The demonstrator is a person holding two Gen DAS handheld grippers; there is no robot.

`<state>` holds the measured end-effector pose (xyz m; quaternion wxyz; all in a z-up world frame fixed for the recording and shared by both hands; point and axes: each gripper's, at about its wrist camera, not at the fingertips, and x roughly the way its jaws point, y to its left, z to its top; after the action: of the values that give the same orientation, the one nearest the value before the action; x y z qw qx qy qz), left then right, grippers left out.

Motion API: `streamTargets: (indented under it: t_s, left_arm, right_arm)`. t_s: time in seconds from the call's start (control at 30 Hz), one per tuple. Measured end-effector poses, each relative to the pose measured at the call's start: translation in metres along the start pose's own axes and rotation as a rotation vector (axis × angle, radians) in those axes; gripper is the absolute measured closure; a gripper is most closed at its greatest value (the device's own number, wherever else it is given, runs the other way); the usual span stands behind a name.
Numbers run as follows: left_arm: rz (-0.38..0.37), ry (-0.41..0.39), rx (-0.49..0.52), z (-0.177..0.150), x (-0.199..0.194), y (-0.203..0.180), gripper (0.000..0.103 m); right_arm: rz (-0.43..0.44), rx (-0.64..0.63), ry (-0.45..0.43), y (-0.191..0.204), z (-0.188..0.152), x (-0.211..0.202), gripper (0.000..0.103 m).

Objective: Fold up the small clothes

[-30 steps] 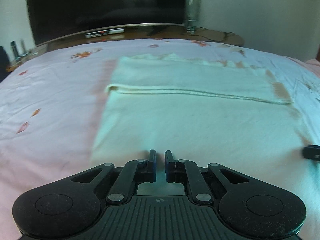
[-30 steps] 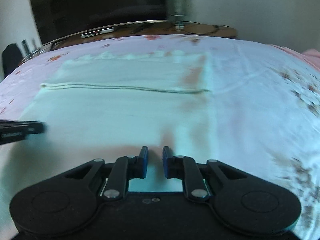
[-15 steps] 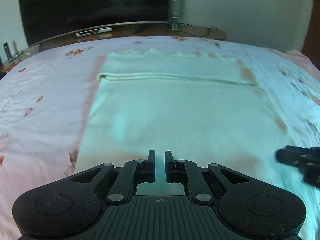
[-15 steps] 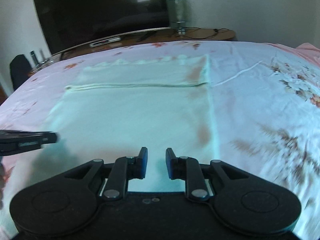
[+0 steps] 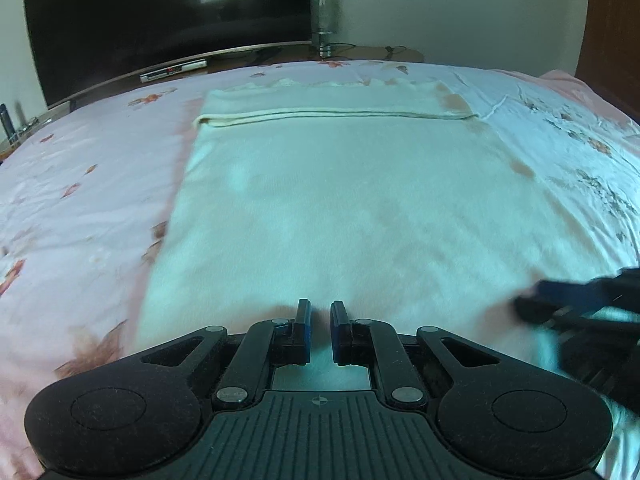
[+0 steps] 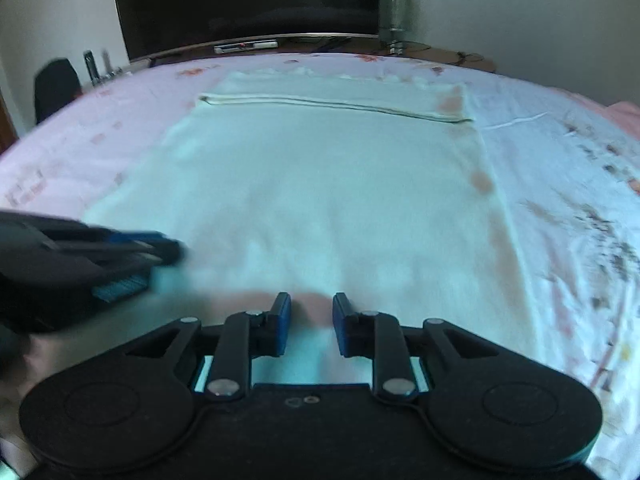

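A pale cream cloth (image 5: 340, 200) lies flat on the bed, its far edge folded over into a band (image 5: 332, 106). It also shows in the right wrist view (image 6: 320, 200). My left gripper (image 5: 320, 330) hovers at the cloth's near edge, its jaws a narrow gap apart with nothing between them. My right gripper (image 6: 307, 322) is open wider over the same near edge, empty. Each gripper shows blurred in the other's view: the right one (image 5: 580, 312) at the cloth's near right corner, the left one (image 6: 100, 256) at its near left.
The bed has a pink floral sheet (image 5: 80, 200). Beyond its far edge stand a low wooden unit with a dark TV (image 5: 160, 20), a set-top box (image 5: 174, 72) and a glass vase (image 5: 325, 20). A dark chair (image 6: 54, 88) stands far left.
Both grippers have pulled back toward the cloth's near edge and come closer together. The right gripper's jaws have opened wider. The cloth lies as before.
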<state>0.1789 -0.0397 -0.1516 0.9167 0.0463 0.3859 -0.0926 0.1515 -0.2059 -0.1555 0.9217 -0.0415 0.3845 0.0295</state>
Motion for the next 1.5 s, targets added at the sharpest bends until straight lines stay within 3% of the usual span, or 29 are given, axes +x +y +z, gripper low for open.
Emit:
streamTargets:
  t_s: [0.17,0.33,0.47,0.5,0.53,0.57,0.63,0.7,0.87,0.9,0.93,1.07,1.17,1.2,1.27,1.3,1.33,1.5]
  left_arm:
    - [0.039,-0.011,-0.018,-0.021,-0.018,0.034,0.093]
    - [0.066,0.010,-0.030,-0.033,-0.036,0.049,0.092]
    - [0.076,0.005,-0.029,-0.040,-0.055,0.050,0.090]
    - [0.080,0.007,-0.033,-0.043,-0.060,0.051,0.064]
    - [0.096,0.003,-0.046,-0.046,-0.065,0.053,0.012]
    - [0.120,-0.016,-0.057,-0.049,-0.071,0.055,0.001]
    - [0.145,-0.095,-0.059,-0.058,-0.084,0.056,0.000]
    - [0.125,-0.065,-0.048,-0.061,-0.082,0.057,0.000]
    - [0.041,-0.002,-0.177,-0.075,-0.068,0.075,0.001]
    - [0.024,0.006,-0.204,-0.077,-0.066,0.078,0.009]
    - [0.016,0.017,-0.224,-0.079,-0.064,0.080,0.025]
    - [-0.011,0.025,-0.235,-0.085,-0.063,0.078,0.029]
    - [-0.063,0.032,-0.245,-0.084,-0.063,0.077,0.058]
    - [-0.083,0.038,-0.252,-0.083,-0.064,0.076,0.069]
    - [-0.110,0.048,-0.269,-0.083,-0.063,0.078,0.072]
    - [-0.124,0.051,-0.279,-0.082,-0.062,0.080,0.079]
    - [-0.137,0.053,-0.287,-0.080,-0.061,0.082,0.093]
    - [-0.191,0.013,-0.270,-0.070,-0.064,0.086,0.094]
  right_arm:
    - [-0.093,0.041,-0.005,-0.030,-0.020,-0.018,0.081]
    - [-0.132,0.073,0.003,-0.049,-0.035,-0.037,0.080]
    - [-0.127,0.093,-0.019,-0.047,-0.040,-0.057,0.071]
    - [-0.131,0.093,-0.021,-0.047,-0.041,-0.061,0.068]
    - [-0.134,0.091,-0.020,-0.047,-0.042,-0.064,0.063]
    - [-0.138,0.088,-0.019,-0.048,-0.043,-0.067,0.060]
    - [-0.147,0.090,-0.009,-0.050,-0.047,-0.070,0.058]
    - [-0.148,0.117,0.009,-0.055,-0.053,-0.071,0.058]
    - [-0.139,0.196,0.039,-0.065,-0.066,-0.072,0.058]
    - [-0.134,0.207,0.043,-0.066,-0.067,-0.073,0.058]
    - [-0.127,0.218,0.048,-0.068,-0.068,-0.073,0.058]
    - [-0.095,0.263,0.058,-0.070,-0.073,-0.077,0.060]
    - [-0.074,0.289,0.067,-0.070,-0.075,-0.078,0.064]
    - [-0.065,0.301,0.068,-0.070,-0.075,-0.078,0.067]
    - [-0.028,0.337,0.071,-0.072,-0.075,-0.078,0.085]
    - [-0.012,0.355,0.077,-0.072,-0.075,-0.077,0.087]
    - [-0.007,0.362,0.081,-0.072,-0.074,-0.075,0.089]
    - [0.004,0.355,0.038,-0.067,-0.069,-0.080,0.094]
